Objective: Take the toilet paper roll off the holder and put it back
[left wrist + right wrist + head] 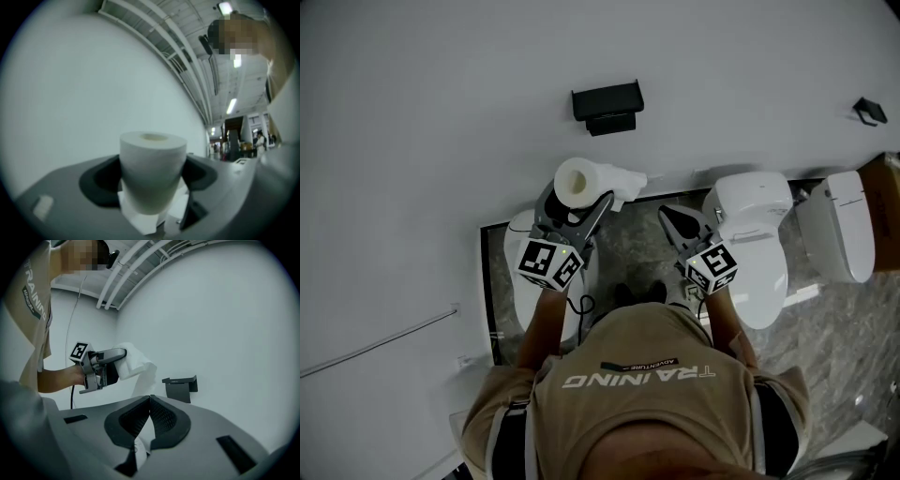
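Observation:
A white toilet paper roll is held off the wall, and my left gripper is shut on it. A loose sheet trails from its right side. In the left gripper view the roll stands upright between the jaws, hollow core on top. The black holder is mounted on the white wall above the roll and is bare. My right gripper hangs to the right of the roll, shut, with nothing in it. The right gripper view shows its pads pressed together, the left gripper with the roll, and the holder.
A white toilet stands below my right gripper, with another further right. A third white fixture sits under my left arm. There is a small black fitting on the wall at the top right. The floor is dark marble.

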`<state>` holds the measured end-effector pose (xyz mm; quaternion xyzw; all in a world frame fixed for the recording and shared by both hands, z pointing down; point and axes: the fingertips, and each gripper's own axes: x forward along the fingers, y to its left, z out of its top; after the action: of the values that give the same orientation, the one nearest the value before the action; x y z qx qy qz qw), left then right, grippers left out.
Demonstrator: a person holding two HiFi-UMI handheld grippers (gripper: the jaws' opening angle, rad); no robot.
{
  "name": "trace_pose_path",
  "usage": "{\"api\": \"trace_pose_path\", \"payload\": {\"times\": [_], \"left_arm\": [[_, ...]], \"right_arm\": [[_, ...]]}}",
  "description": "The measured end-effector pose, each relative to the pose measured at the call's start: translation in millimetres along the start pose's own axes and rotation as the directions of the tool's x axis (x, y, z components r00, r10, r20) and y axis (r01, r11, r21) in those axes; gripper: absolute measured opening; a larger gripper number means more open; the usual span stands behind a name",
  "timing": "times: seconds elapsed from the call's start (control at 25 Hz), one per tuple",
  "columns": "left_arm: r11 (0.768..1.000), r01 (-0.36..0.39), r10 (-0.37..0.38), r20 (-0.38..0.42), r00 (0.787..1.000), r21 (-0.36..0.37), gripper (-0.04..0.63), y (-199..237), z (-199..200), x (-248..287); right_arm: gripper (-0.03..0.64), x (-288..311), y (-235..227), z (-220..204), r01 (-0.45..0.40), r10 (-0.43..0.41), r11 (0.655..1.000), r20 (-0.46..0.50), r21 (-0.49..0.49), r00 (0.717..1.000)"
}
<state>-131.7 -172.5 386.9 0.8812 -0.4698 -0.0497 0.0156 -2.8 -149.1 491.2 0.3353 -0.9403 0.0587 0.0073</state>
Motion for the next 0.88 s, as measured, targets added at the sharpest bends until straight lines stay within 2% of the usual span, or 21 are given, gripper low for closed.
{"api": "trace_pose_path", "payload": {"times": [0.2,0.32,0.72,0.88], "left_arm": [[0.998,-0.028,0.029,-0.018,0.999,0.056,0.391,28.9,5.4,25.5],[0.997,-0.032,0.032,0.002,0.999,0.075,0.391,45.7,21.5,49.5],[0.978,-0.043,0.039,0.023,0.999,0.204,0.391,90.8,68.5,132.8],[0.975,-0.051,0.052,0.001,0.999,0.217,0.391,111.5,67.8,165.0]], "right_arm": [[0.014,3.9,-0.7,-3.0,0.02,-0.02,1.0,0.003,0.008,1.0],[0.014,7.0,-5.2,-5.8,0.027,-0.026,1.0,-0.008,0.01,1.0],[0.014,1.6,-22.1,-8.8,0.066,-0.065,0.998,-0.026,0.019,0.998],[0.014,2.8,-33.8,-10.1,0.086,-0.085,0.996,-0.033,0.021,0.996]]}}
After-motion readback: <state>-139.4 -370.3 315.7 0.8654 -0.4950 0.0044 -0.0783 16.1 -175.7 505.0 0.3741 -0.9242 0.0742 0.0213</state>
